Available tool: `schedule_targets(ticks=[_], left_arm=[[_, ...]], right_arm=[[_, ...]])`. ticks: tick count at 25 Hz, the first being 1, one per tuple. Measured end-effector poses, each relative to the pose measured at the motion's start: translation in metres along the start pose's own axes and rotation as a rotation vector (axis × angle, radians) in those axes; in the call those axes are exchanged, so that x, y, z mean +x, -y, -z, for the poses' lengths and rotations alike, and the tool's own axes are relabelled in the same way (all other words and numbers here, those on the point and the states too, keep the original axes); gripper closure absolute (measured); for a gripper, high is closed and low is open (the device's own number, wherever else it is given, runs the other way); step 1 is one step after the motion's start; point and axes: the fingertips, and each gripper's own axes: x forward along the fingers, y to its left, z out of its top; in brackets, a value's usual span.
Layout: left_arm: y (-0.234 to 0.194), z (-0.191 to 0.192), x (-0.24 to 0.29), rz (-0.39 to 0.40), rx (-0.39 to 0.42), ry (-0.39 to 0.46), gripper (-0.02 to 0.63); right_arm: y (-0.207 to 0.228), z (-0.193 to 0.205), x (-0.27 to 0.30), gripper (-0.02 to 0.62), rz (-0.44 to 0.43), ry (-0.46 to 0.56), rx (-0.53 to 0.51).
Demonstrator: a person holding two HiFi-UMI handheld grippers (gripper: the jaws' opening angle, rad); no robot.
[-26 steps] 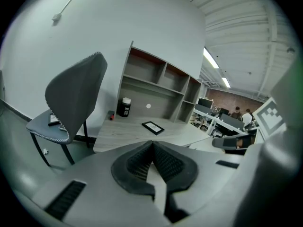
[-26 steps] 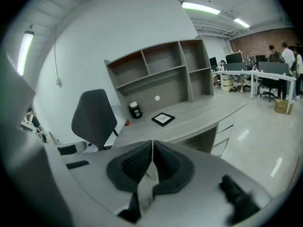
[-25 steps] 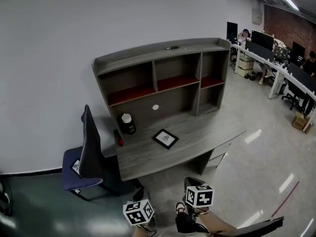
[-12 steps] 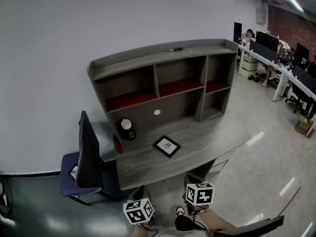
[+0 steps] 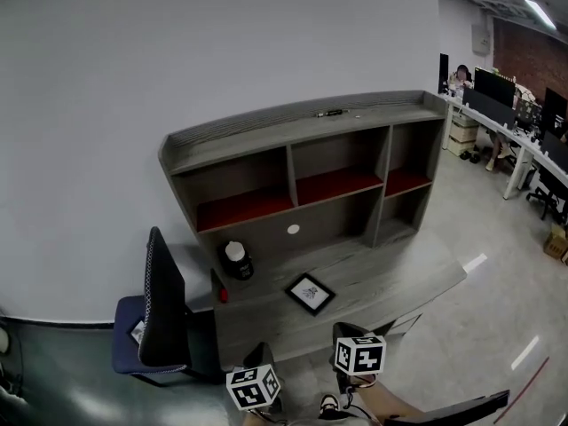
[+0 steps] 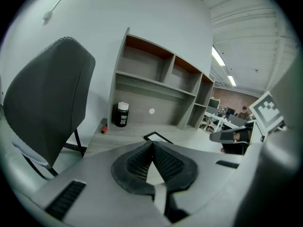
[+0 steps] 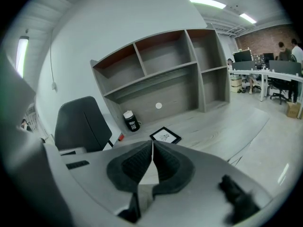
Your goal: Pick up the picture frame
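Observation:
A small black picture frame [image 5: 310, 293] lies flat on the grey wooden desk [image 5: 399, 278], near its front middle. It also shows beyond the jaws in the left gripper view as the picture frame [image 6: 158, 137] and in the right gripper view as the picture frame [image 7: 165, 135]. My left gripper [image 5: 264, 359] and right gripper [image 5: 344, 333] hang side by side in front of the desk edge, short of the frame. The left gripper [image 6: 152, 144] is shut with nothing in it. The right gripper [image 7: 152, 144] is shut and empty too.
A black bottle with a white cap [image 5: 236, 260] and a small red object [image 5: 222, 295] stand on the desk's left part. A shelf unit [image 5: 302, 162] rises at the desk's back. A dark office chair [image 5: 160, 309] stands left of the desk. Other desks and people [image 5: 506, 96] are far right.
The desk, frame and shelf have grown nearer and shifted down in the head view as both grippers advanced toward the desk edge. Both stay shut.

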Motion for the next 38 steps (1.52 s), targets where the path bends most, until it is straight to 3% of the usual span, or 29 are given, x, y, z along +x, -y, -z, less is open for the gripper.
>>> schedule_targets(ticks=[8, 18, 29, 38], left_arm=[[-0.006, -0.036, 0.046, -0.016, -0.003, 0.028, 0.594], [-0.025, -0.065, 0.09, -0.068, -0.062, 0.071, 0.594], [-0.033, -0.043, 0.111, -0.077, -0.048, -0.021, 0.594], [-0.023, -0.076, 0.153, 0.026, -0.004, -0.053, 0.594]], right_arm=[[0.013, -0.042, 0.047, 0.561, -0.013, 0.003, -0.014], [0.01, -0.089, 0.103, 0.563, -0.061, -0.001, -0.091], [0.016, -0.06, 0.133, 0.562, -0.044, -0.072, -0.123], [0.033, -0.077, 0.146, 0.563, 0.039, -0.065, -0.035]])
